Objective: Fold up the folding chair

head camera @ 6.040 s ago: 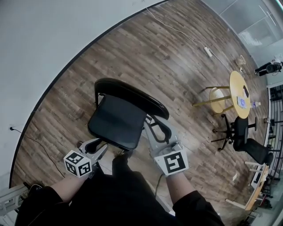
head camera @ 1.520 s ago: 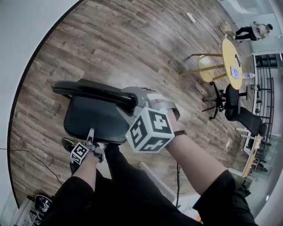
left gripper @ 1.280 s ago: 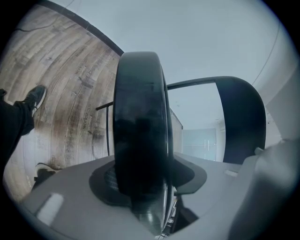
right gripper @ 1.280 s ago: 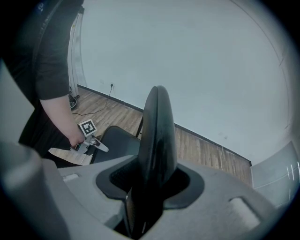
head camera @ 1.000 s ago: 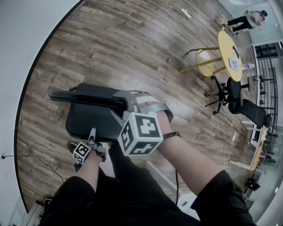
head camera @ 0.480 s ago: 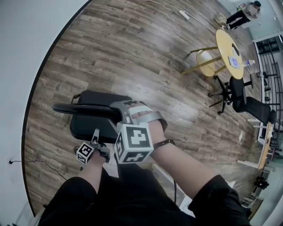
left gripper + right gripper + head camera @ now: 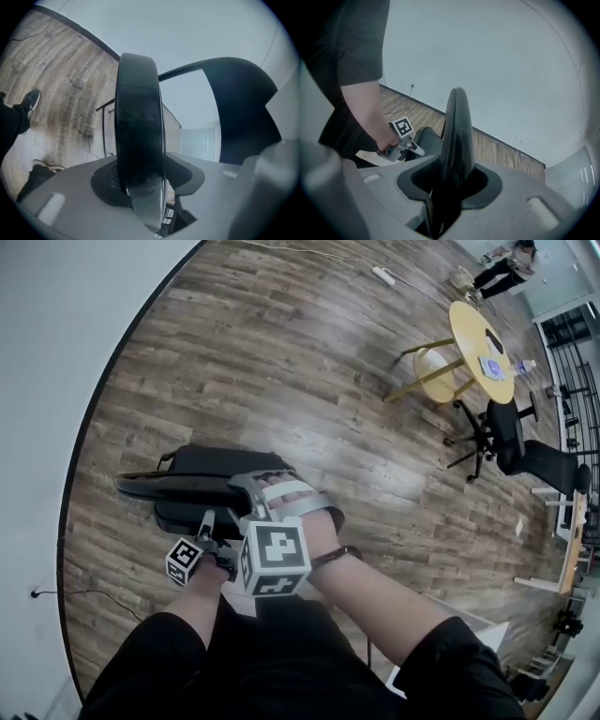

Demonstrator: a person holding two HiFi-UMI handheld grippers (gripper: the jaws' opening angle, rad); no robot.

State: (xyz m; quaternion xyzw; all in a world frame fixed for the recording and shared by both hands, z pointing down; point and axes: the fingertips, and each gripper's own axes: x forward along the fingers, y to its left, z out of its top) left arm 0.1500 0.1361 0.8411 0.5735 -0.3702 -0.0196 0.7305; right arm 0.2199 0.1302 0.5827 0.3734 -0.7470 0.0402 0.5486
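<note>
Wood floor point(image 7: 309, 381) lay open beyond the folding chair point(image 7: 211, 463), with the white wall point(image 7: 56, 334) near it. Left tool point(image 7: 206, 521) and right tool point(image 7: 244, 484), jaws just closing further, gripped the chair.

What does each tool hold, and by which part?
The left tool grips the black folding chair by its padded seat edge; right tool by its backrest rim. Both tools' jaws have just been closing.

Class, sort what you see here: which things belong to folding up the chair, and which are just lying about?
In the job: black folding chair with padded seat; left gripper gripping its seat edge; right gripper gripping its backrest; both sets of jaws have just been closing further.

Lying about: round yellow wooden table; black office chairs; white power strip on the floor.
</note>
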